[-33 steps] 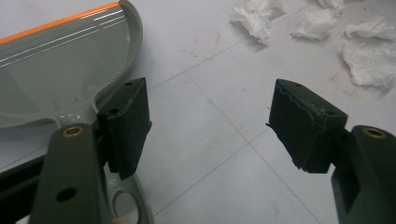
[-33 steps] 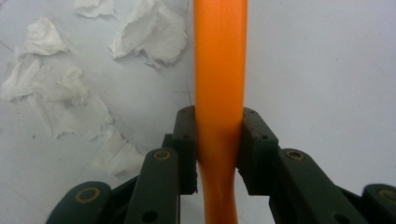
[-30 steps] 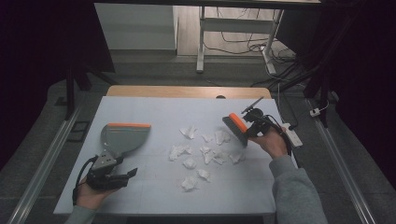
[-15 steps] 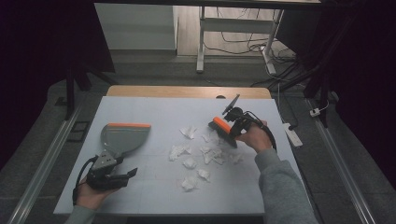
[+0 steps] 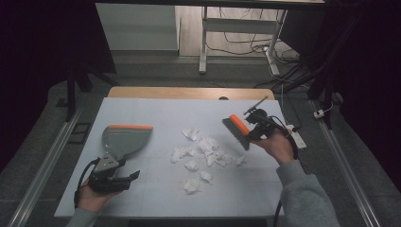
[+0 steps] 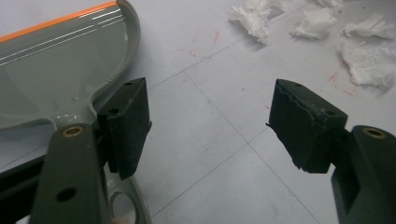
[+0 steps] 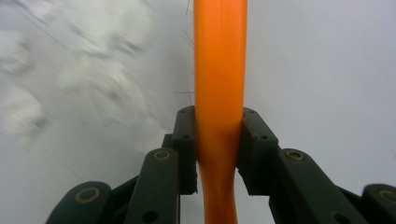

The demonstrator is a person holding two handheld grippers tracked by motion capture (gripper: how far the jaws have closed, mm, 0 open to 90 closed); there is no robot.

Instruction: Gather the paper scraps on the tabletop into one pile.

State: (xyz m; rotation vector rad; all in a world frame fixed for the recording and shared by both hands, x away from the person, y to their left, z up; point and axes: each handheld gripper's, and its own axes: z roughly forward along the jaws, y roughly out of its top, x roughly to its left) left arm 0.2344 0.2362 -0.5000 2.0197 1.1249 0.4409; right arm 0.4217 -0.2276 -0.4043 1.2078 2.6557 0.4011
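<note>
High view first: a pale table point(image 5: 156, 208) is seen from above, with a scatter of crumpled white paper scraps point(image 5: 204, 151) near its middle. A brush point(image 5: 236, 132) with an orange back and dark bristles is held in the right gripper point(image 5: 253, 127), lifted off the surface just to the right of the scraps and tilted, bristles facing the pile. A grey dustpan point(image 5: 124, 141) with an orange lip lies flat on the table's left side, well apart from the scraps, and the left gripper point(image 5: 124, 176) is rested just beside the pan's handle end. Left gripper view next: the jaws are spread wide with only bare table between them; the dustpan point(image 6: 51, 70) is seen at the left, its handle running under the left jaw but not clasped, and several paper scraps point(image 6: 364, 60) lie beyond. Right gripper view last: the jaws are clamped firmly on the brush point(image 7: 220, 70) by its orange back, with blurred scraps point(image 7: 74, 70) off to the left. The step in hand is judged to be the start of a sweep. The next move would call for the bristles to be lowered behind the scraps and drawn leftward, and for the dustpan to be grasped and its lip brought to meet the pile.
</note>
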